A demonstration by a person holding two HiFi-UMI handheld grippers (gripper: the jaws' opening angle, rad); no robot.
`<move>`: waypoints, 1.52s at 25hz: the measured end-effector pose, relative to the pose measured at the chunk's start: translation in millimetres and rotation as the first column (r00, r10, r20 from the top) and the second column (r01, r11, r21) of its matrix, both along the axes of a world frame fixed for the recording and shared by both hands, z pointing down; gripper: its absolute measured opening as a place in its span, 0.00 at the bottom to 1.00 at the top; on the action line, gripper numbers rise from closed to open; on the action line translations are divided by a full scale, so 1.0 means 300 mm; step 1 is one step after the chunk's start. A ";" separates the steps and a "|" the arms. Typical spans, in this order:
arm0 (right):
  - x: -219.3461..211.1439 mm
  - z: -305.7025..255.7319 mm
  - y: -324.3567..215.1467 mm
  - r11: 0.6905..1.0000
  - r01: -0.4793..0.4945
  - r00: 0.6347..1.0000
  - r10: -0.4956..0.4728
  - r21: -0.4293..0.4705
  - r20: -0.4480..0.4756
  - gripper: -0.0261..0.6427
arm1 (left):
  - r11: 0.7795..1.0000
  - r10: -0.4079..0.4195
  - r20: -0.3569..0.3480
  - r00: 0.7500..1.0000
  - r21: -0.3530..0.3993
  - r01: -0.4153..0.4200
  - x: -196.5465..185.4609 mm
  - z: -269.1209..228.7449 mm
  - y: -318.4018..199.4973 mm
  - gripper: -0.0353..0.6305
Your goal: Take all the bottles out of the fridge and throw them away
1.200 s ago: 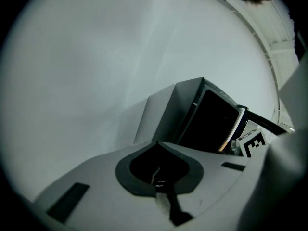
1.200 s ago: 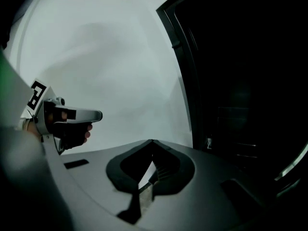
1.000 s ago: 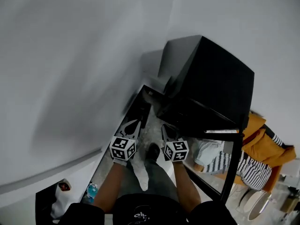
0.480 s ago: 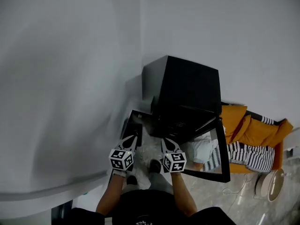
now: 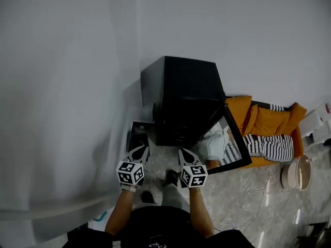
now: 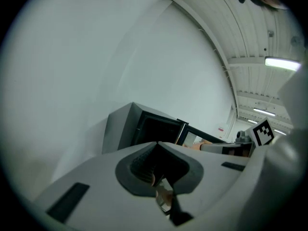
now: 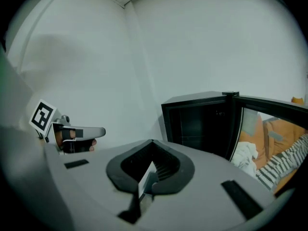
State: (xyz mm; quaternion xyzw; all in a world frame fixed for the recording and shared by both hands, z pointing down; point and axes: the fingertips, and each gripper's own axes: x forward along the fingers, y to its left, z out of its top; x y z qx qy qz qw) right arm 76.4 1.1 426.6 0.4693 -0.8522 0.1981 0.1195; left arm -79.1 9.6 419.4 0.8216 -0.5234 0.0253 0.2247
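A black mini fridge [image 5: 178,94] stands against the white wall with its glass door [image 5: 230,146] swung open to the right. Its inside is dark and I see no bottles in any view. My left gripper [image 5: 140,150] and right gripper [image 5: 185,154] hang side by side in front of the fridge, well short of it, both shut with nothing between the jaws. The fridge [image 6: 144,128] shows beyond the closed jaws in the left gripper view. Its dark opening [image 7: 202,124] and door [image 7: 272,121] show in the right gripper view.
A black open bin [image 5: 137,133] sits on the floor left of the fridge. An orange couch with striped and white cloth [image 5: 266,138] lies behind the open door. A round white device [image 5: 296,173] and cables lie on the marble floor at right.
The head view has pulled back and swung, so the fridge now sits higher and smaller in frame. Both grippers stay shut, side by side.
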 end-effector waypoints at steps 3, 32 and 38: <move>0.030 -0.041 0.068 1.000 -0.017 1.000 0.017 0.016 -0.007 0.05 | 0.999 0.040 -0.004 0.999 0.009 -0.040 0.039 -0.028 0.060 0.06; 0.526 -0.101 0.214 0.995 0.084 0.996 -0.083 0.051 -0.009 0.05 | 0.994 0.013 0.033 0.999 0.107 -0.016 0.523 -0.187 0.212 0.06; 0.573 -0.087 0.233 0.993 0.110 0.994 -0.110 0.049 0.005 0.05 | 0.995 0.007 0.072 0.997 0.099 -0.014 0.576 -0.186 0.243 0.06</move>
